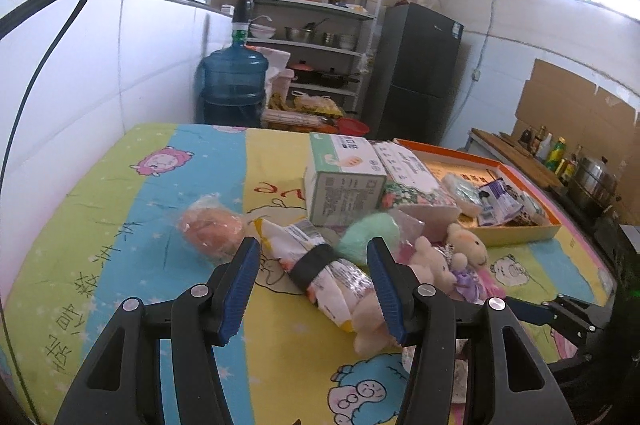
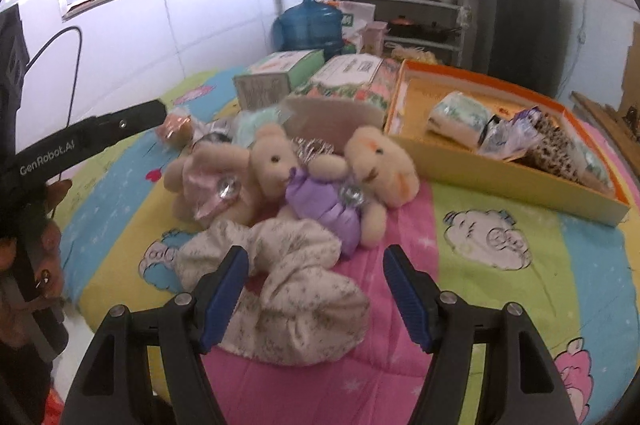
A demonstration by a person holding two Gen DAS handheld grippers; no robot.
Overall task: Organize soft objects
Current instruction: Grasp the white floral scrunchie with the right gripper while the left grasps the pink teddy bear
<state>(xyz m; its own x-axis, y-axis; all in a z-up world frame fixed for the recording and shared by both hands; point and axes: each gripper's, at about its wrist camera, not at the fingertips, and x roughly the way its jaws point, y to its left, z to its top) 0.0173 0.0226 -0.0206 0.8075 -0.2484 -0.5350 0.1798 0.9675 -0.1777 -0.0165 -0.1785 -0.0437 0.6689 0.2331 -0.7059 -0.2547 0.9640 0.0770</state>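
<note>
The left tongs tilt down over the cartoon-print bedspread, blue pads apart and gripping nothing; a black-banded snack packet lies between them, touching neither. In the right wrist view a hand holds that tool at the left edge. The right tongs point steeply down, jaws apart, over a crumpled floral cloth that overlaps the left pad. Teddy bears lie just beyond, an orange tray to the right.

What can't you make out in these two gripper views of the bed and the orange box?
- Left wrist view: the plush toy beside the banded snack packet is partly hidden by the left gripper's finger.
- Right wrist view: the print on the green carton is too blurred to read.
- Right wrist view: the orange box wall hides what lies beneath its contents.
</note>
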